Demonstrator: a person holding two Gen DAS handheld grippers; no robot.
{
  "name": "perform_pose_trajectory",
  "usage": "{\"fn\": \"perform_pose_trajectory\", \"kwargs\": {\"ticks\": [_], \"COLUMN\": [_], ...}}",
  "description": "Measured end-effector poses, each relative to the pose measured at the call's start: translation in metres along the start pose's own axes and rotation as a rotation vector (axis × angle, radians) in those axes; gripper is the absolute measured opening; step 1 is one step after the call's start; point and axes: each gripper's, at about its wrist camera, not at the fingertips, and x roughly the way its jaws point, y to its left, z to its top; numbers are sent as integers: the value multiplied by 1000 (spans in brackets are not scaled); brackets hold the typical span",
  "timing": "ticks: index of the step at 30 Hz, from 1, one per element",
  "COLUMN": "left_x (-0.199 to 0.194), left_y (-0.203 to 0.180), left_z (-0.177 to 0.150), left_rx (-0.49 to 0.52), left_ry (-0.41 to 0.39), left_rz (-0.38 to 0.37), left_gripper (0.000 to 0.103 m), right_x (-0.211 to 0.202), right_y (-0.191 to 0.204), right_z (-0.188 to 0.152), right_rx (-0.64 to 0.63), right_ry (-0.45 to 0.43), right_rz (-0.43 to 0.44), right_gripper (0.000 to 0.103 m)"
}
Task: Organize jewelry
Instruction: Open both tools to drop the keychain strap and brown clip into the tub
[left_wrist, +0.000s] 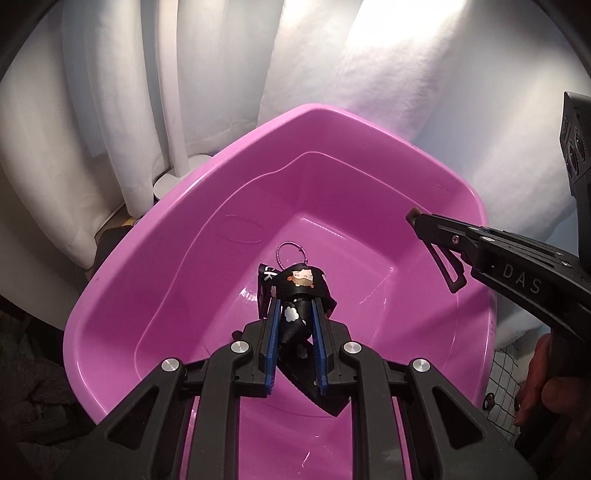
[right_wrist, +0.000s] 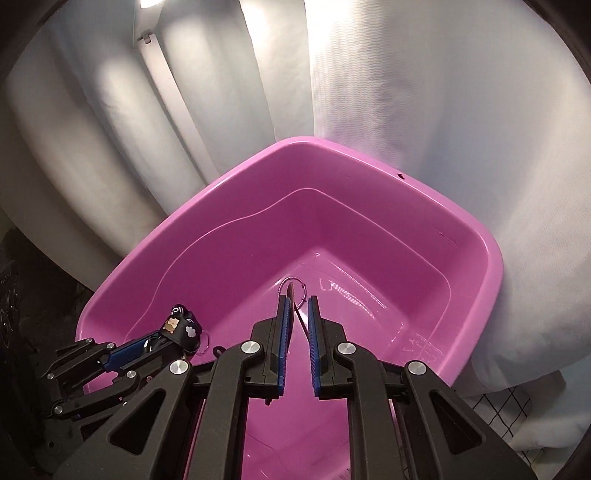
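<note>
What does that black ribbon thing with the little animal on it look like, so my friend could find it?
Look at the big pink tub in front of the white curtains. Above its inside, the left gripper with blue pads pinches a black strap. It has white clouds, a small cartoon animal and a silver ring on top; the right gripper holds only a plain ring on a thin dark strip.

White curtains (right_wrist: 443, 110) (brightly lit), pale folds

Both grippers over the basin (left_wrist: 155, 266) — left gripper (left_wrist: 295, 306) left of right gripper (right_wrist: 298, 302), curtain (right_wrist: 443, 110) behind
</note>
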Motion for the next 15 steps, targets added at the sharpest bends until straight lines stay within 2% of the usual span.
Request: {"fn": "perform_pose_trajectory", "kwargs": {"ticks": [5, 9, 10, 11, 13, 15], "left_x": [9, 12, 11, 10, 6, 1], "left_y": [3, 4, 4, 4, 4, 6], "left_z": [2, 0, 0, 0, 0, 0], "left_rx": [-11, -16, -16, -15, -10, -12], "left_ry": [38, 51, 50, 46, 31, 13], "left_rz": [18, 35, 38, 41, 55, 65], "left_gripper": [19, 22, 25, 28, 48, 58], "right_x": [19, 29, 30, 30, 29, 27], "right_y": [-6, -7, -7, -6, -4, -5], "right_z": [3, 8, 9, 9, 10, 11], "right_rx": [12, 10, 8, 6, -1, -1], "right_ry": [66, 81, 82, 77, 66, 57], "right_rz": [2, -12, -19, -27, -41, -44], "right_gripper": [10, 12, 21, 26, 37, 48]}}
